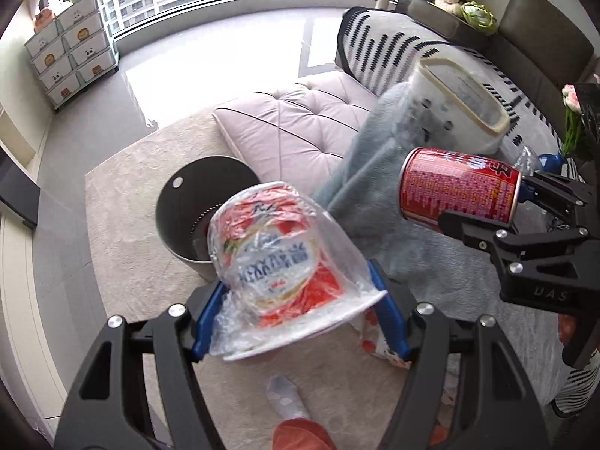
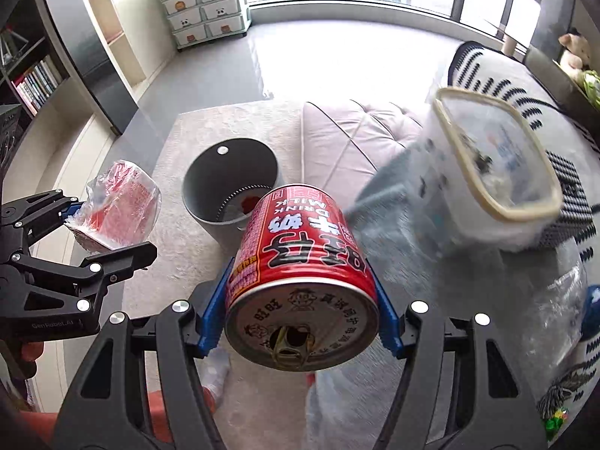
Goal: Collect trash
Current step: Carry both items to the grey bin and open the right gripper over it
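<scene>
My left gripper (image 1: 300, 318) is shut on a red and white noodle cup (image 1: 277, 262) wrapped in clear plastic, held above the rug near a grey round trash bin (image 1: 187, 202). My right gripper (image 2: 300, 318) is shut on a red milk drink can (image 2: 300, 262), its opened top facing the camera, held just right of the bin (image 2: 210, 187). The can (image 1: 457, 187) and right gripper (image 1: 525, 206) show at the right of the left wrist view. The cup (image 2: 116, 206) and left gripper (image 2: 75, 232) show at the left of the right wrist view. Some red trash lies inside the bin.
A pale pink tufted ottoman (image 1: 292, 120) stands behind the bin. A grey-blue blanket (image 1: 375, 195) and a white tissue box (image 1: 457, 101) lie on a striped sofa (image 1: 393, 45). A beige rug (image 1: 123, 225) covers the floor. A drawer unit (image 1: 71, 48) stands by the window.
</scene>
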Tool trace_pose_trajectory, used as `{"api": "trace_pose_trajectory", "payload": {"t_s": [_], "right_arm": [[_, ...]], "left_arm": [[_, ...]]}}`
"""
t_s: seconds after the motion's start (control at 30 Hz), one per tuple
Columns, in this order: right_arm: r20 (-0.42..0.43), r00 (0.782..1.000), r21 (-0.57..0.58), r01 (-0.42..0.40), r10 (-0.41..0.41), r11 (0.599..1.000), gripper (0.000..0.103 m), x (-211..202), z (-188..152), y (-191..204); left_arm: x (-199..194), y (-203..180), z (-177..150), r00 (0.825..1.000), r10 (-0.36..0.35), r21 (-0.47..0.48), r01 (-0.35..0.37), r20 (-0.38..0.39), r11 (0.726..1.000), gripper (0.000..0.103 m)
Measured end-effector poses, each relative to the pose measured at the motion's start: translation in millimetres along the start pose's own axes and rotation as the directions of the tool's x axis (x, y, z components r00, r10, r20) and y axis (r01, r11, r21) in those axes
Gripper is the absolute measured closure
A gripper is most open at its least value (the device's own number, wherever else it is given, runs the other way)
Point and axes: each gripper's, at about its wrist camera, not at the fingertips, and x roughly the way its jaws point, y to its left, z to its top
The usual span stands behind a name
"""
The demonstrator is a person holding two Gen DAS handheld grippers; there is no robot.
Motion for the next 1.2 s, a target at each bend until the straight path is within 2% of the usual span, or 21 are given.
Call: {"api": "trace_pose_trajectory", "payload": {"t_s": [0.23, 0.47, 0.77, 1.07, 1.2], "right_arm": [[0.015, 0.997, -0.070, -0.073, 0.074, 0.995, 0.040, 30, 69, 83], [0.009, 0.992, -0.149, -0.121, 0.124, 0.981, 0.040, 65, 114, 129], [-0.031, 0.994, -0.202, -0.105, 0.101, 0.974, 0.040, 139, 144, 135], [-0.090, 0.994, -0.233, -0.078, 0.058, 0.969, 0.039, 223, 142, 113], [-0.135, 0.989, -0.241, -0.091, 0.059, 0.966, 0.039, 249, 138, 106]], "left_arm": [[-15, 101, 13, 0.997, 0.075, -0.077, -0.073, 0.022, 0.994, 0.034], [-11, 153, 16, 0.993, 0.119, -0.158, -0.114, 0.025, 0.981, 0.034], [22, 170, 17, 0.992, 0.124, -0.237, -0.118, 0.007, 0.964, 0.034], [69, 173, 10, 0.991, 0.134, -0.277, -0.135, -0.021, 0.951, 0.034], [89, 168, 10, 0.990, 0.140, -0.279, -0.144, -0.036, 0.949, 0.034]]}}
